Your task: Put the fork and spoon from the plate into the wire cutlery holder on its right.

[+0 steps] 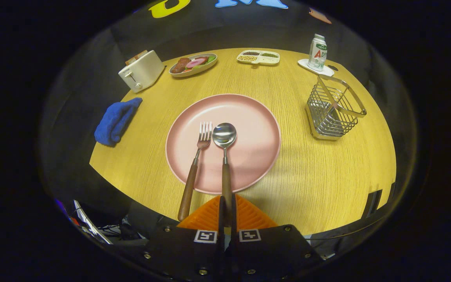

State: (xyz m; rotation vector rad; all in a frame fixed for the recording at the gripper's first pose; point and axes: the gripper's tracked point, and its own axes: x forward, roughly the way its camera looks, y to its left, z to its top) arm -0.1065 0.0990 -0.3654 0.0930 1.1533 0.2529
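Nearest, the gripper (227,209) has its fingers closed tight on the wooden handle end of the spoon (224,156), a hold far back that leaves the bowl free to go into the holder first. The spoon's bowl lies on the pink plate (257,156), just beside the fork (194,168), whose handle overhangs the plate's near rim onto the table (327,176); it sits untouched. Off to the plate's right stands the wire cutlery holder (333,113), with nothing visible inside. To the left lies a blue cloth (116,120). Farther back sit a toaster (141,71), a dish of food (193,64), a divided tray (258,57) and a bottle (317,51)
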